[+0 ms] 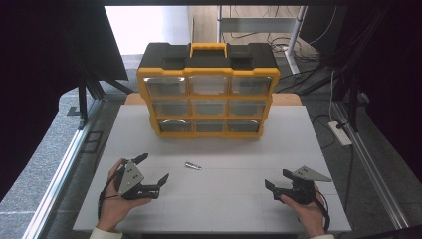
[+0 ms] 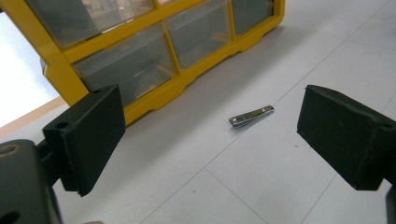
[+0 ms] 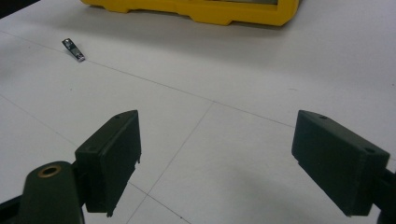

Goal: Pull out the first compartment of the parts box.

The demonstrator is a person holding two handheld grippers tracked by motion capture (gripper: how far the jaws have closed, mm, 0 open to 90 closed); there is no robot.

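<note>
A small silver nail clipper (image 1: 192, 166) lies flat on the white table (image 1: 214, 199), in front of a yellow and black drawer organiser (image 1: 208, 89) with clear drawers. My left gripper (image 1: 153, 168) rests open at the table's near left, a short way left of the clipper. In the left gripper view the clipper (image 2: 251, 116) lies ahead between the wide-apart jaws of the left gripper (image 2: 212, 140). My right gripper (image 1: 278, 180) is open at the near right, empty. Its own view shows the right gripper (image 3: 233, 158) over bare table, the clipper (image 3: 74, 49) far off at upper left.
The organiser (image 2: 140, 56) stands at the table's far middle, all drawers closed; its yellow base (image 3: 201, 11) edges the right gripper view. Dark curtains flank the table, with metal rails (image 1: 64, 164) on the floor at both sides and a white power strip (image 1: 340, 133) at right.
</note>
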